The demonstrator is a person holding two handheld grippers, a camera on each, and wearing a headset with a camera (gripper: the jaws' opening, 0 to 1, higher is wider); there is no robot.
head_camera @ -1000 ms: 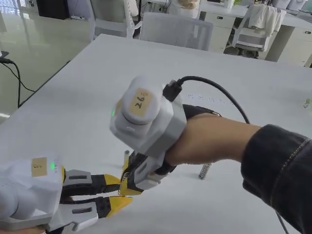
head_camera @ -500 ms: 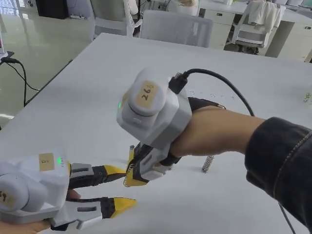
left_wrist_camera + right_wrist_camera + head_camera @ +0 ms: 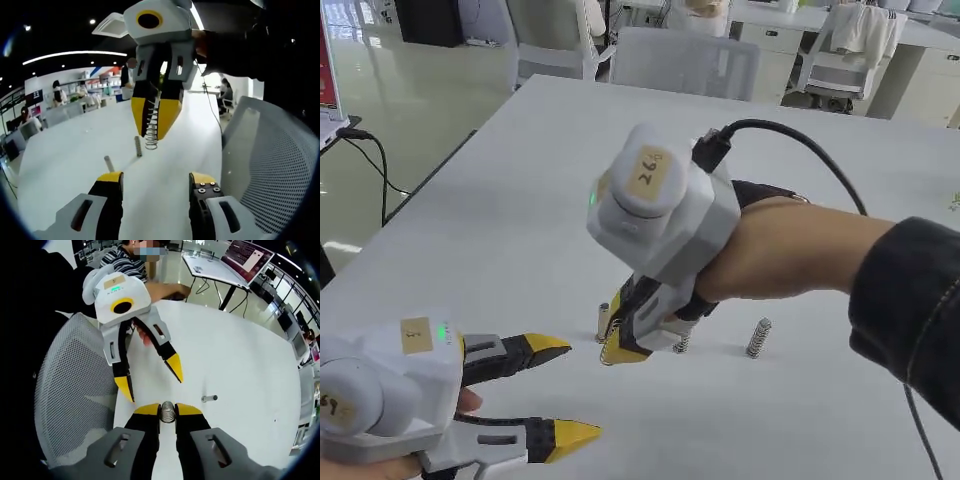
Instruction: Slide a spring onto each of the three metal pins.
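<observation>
My right gripper point(image 3: 620, 350) hangs over the middle of the white table point(image 3: 520, 200), shut on a small steel spring point(image 3: 168, 411). The spring point(image 3: 151, 125) sticks out past its yellow tips. Just left of those tips a short metal pin point(image 3: 603, 322) stands upright. In the left gripper view two pins show below the spring, one point(image 3: 138, 146) nearer it and one point(image 3: 108, 162) further left. My left gripper point(image 3: 570, 390) is at the lower left, open, with nothing between its fingers. Two loose springs lie to the right, one point(image 3: 682, 343) near the right gripper and one point(image 3: 757, 338) beyond it.
A black cable point(image 3: 800, 150) runs from the right gripper over the person's sleeve point(image 3: 910, 320). Mesh chairs point(image 3: 685, 62) stand at the table's far edge. The table's left edge point(image 3: 430, 170) drops to the floor.
The left gripper's jaws have spread apart. The right gripper, still holding the spring, has drawn up and to the right, away from the left gripper's tips. The head camera also shifted.
</observation>
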